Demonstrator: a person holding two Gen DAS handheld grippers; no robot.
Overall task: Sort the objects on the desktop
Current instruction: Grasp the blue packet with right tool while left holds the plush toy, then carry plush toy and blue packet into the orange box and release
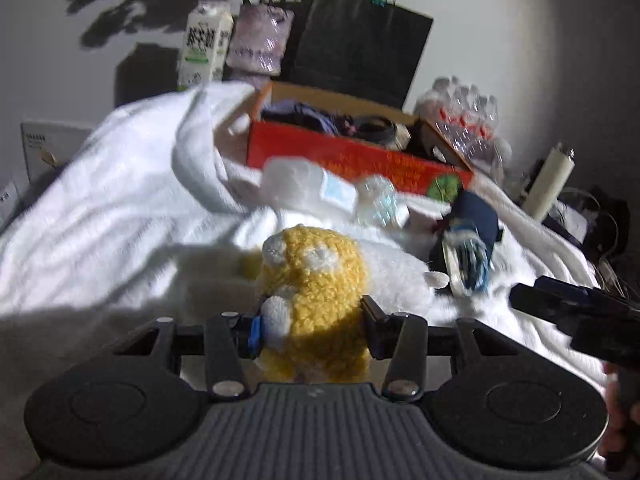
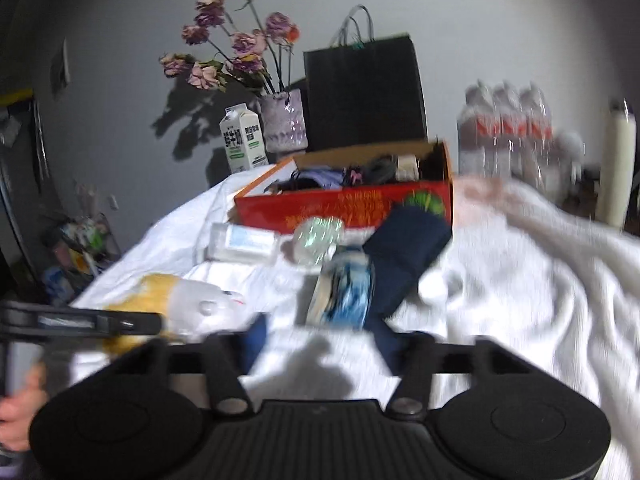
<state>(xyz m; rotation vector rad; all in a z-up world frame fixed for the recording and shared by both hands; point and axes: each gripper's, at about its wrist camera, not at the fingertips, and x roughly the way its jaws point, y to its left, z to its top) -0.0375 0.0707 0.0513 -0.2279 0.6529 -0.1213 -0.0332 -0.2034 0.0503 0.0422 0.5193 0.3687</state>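
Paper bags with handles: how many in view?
1. The black paper bag stands upright against the wall, behind the red box and right of the flower vase. A second may be hidden behind it; the handles look doubled.

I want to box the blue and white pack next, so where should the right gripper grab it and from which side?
Judging by its pose, grip the blue and white pack across its narrow width, near the end closest to the right gripper. It lies lengthwise pointing towards the open jaws, so come straight in from the near end; the dark blue pouch crowds its right side.
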